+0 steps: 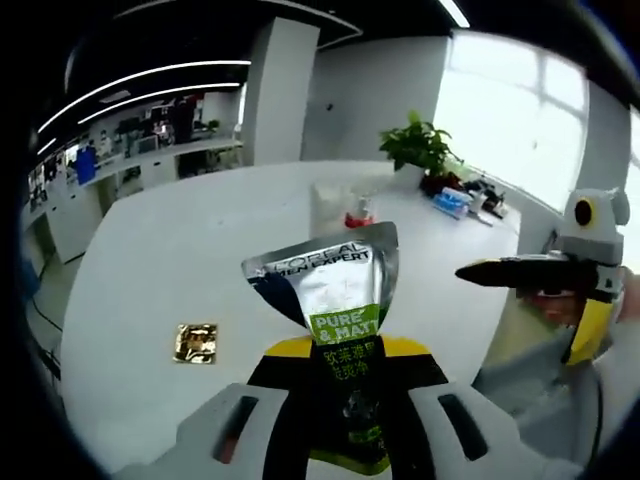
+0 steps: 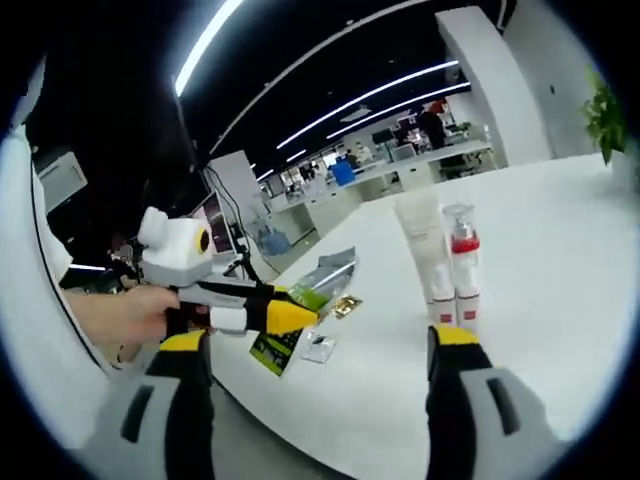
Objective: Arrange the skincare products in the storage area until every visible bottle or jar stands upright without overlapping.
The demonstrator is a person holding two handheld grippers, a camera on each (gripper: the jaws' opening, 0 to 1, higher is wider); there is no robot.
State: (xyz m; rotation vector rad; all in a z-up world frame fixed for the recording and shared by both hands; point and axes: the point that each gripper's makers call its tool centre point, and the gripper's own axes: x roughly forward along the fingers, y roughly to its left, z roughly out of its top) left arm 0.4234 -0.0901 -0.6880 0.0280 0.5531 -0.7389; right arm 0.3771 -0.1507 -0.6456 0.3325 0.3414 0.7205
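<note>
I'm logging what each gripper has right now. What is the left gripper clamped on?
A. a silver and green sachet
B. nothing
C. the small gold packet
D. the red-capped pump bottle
A: in the left gripper view the left gripper has its jaws shut on the sachet, while the gold packet lies apart on the table.

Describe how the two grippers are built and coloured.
Both match. The left gripper has pale grey bodies with dark slots, black arms and yellow bands near the fingers. The right gripper shows the same grey, black and yellow. Seen from the side, each has a white top housing and a black, yellow-tipped beak.
</note>
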